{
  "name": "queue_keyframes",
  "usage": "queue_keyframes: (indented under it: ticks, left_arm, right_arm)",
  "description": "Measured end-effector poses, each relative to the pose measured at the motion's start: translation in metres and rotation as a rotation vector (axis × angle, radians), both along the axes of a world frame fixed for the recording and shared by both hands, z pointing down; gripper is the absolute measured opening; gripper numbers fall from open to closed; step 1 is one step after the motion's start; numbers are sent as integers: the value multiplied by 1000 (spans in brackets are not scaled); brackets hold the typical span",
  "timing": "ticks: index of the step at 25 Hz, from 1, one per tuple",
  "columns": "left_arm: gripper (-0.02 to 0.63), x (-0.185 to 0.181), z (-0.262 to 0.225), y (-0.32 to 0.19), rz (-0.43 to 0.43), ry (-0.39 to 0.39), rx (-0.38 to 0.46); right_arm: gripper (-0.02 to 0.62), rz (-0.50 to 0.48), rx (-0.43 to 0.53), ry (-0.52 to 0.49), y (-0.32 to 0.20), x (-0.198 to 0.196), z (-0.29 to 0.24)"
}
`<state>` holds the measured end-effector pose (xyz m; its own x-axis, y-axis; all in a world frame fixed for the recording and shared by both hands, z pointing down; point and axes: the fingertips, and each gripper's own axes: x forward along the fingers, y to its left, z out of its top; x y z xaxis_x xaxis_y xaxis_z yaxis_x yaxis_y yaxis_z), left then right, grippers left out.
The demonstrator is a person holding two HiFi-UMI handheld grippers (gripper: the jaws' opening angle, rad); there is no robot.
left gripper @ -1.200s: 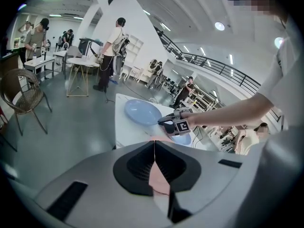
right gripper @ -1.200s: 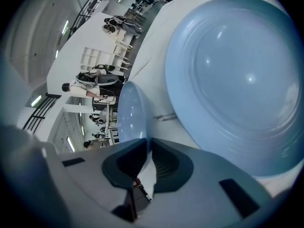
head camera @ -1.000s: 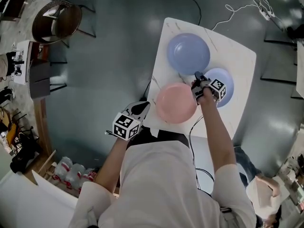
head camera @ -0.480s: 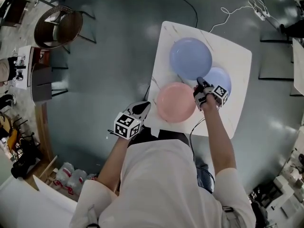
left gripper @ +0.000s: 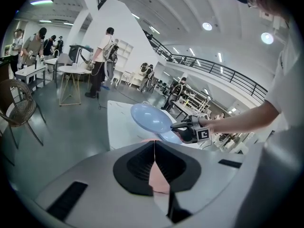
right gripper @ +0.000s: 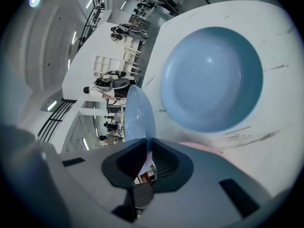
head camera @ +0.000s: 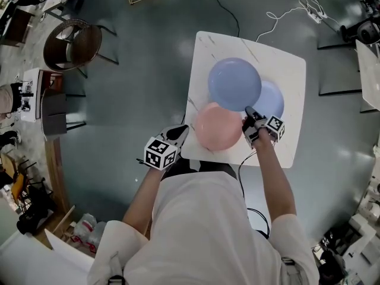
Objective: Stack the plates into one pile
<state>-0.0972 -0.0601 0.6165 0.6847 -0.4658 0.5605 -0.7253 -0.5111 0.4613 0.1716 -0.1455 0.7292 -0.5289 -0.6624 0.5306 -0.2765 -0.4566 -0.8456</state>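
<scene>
Right tool (head camera: 249, 111) pinching rim of large blue plate (head camera: 234, 83), held tilted

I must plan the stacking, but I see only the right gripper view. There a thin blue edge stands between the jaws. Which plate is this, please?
Observer: The large blue plate; the right gripper holds its near rim, and it is tilted, clear of the table.
Operator: Where is the left gripper?
Observer: The left gripper is shut and empty, by the table's near left corner.
Operator: Does the held plate cover others?
Observer: In the head view it overlaps the small blue plate and the pink plate's far edge.
</scene>
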Motion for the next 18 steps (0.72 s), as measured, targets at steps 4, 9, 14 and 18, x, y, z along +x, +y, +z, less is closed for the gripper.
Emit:
queue_keyframes:
  ticks: [4,9,14,18]
  left_arm:
    - [14,0,0,9,19,-2,-2]
    - [14,3,5,23,36,10,-18]
    - [14,5,11,31,69,4,-31]
    - [14,6,11,33,97,1,-35]
  right_arm:
    - [48,-4,10,-10,28,1,-5]
    - [48,-14,8,-35,69,-3,-5]
    - [48,-9,2,-67,105,-16,-4]
    - [48,-17,4,-68,128,-25,-4]
